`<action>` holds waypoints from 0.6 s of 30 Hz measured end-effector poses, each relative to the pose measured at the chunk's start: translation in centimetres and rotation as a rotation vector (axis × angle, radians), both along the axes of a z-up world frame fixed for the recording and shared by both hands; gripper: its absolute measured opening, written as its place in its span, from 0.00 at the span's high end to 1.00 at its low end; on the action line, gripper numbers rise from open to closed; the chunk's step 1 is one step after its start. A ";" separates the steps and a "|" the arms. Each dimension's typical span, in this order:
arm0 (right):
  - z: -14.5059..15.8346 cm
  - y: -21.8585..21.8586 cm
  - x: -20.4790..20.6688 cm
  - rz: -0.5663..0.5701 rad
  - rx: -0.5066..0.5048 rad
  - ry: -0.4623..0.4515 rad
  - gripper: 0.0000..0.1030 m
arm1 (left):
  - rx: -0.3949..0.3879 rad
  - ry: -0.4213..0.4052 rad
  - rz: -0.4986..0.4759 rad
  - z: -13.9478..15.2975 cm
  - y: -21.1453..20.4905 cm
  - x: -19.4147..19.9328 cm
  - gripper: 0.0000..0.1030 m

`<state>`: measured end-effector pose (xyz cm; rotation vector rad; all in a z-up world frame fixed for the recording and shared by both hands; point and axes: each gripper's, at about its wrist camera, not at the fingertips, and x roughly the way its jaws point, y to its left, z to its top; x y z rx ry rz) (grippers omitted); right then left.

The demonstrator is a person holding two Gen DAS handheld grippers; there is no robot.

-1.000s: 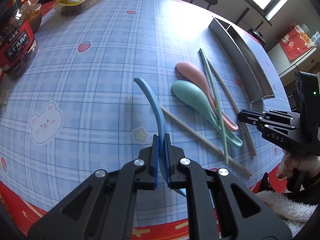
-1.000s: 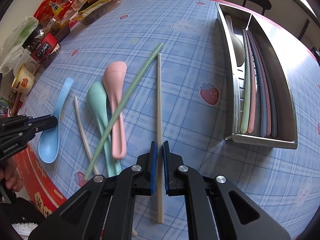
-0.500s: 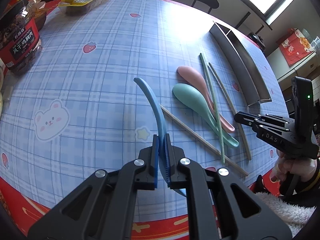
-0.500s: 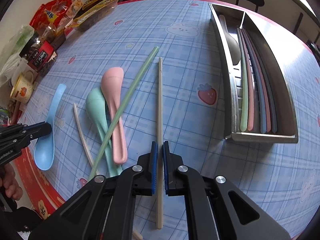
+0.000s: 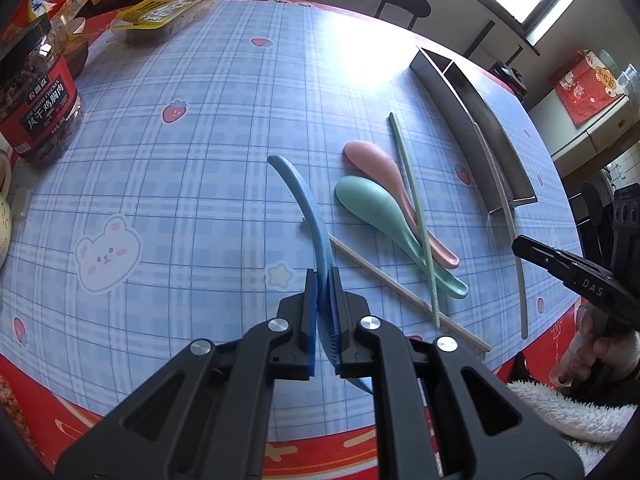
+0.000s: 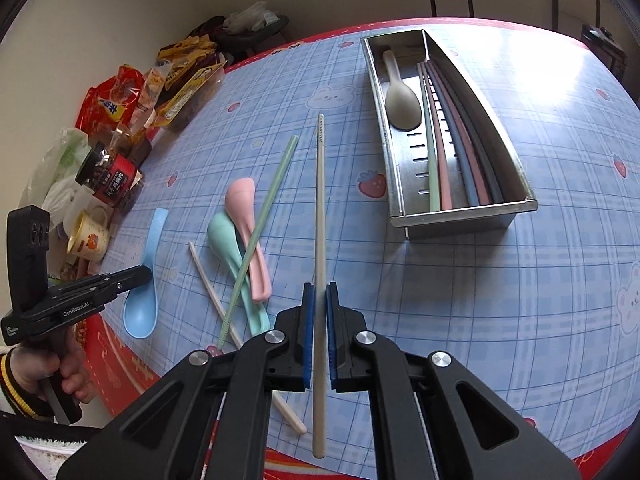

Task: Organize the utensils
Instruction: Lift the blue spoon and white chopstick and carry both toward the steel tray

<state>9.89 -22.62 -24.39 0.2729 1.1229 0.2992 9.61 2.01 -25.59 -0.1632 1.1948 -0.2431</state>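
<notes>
**Both grippers loaded, tray part-filled**

Right now I have my left gripper (image 5: 324, 280) pinched on the blue spoon (image 5: 304, 204), jaws pressed tight on its handle near the bowl end, the handle arching away over the blue checked tablecloth (image 5: 180, 184). My right gripper (image 6: 319, 296) is clamped on a pale beige chopstick (image 6: 319, 208), which runs straight out ahead between the pads and sticks out behind them too.

On the cloth between the two lie the pink spoon (image 6: 246, 216) and the mint spoon (image 6: 228, 244), side by side and touching, with a green chopstick (image 6: 264, 228) laid slantwise across both. A second beige chopstick (image 6: 212, 280) rests just beside the mint spoon.

Off to the right stands the steel tray (image 6: 460, 220): a grey spoon (image 6: 402, 104) in its left compartment, several coloured chopsticks (image 6: 456, 160) in the right one.
</notes>
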 end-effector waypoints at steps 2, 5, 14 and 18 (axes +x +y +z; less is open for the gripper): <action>0.2 -0.4 -0.1 -0.010 0.003 -0.009 0.94 | 0.001 -0.003 -0.009 0.3 -0.3 0.2 0.91; 0.3 -0.7 0.1 -0.024 0.004 -0.014 0.94 | 0.005 -0.006 -0.023 0.8 -0.7 0.7 0.91; 1.3 -3.3 1.1 -0.095 0.011 -0.040 0.94 | -0.008 -0.030 -0.064 3.4 -2.4 3.3 0.91; 1.8 -5.1 2.0 -0.130 0.013 -0.048 0.94 | -0.013 -0.044 -0.098 4.6 -4.0 5.3 0.91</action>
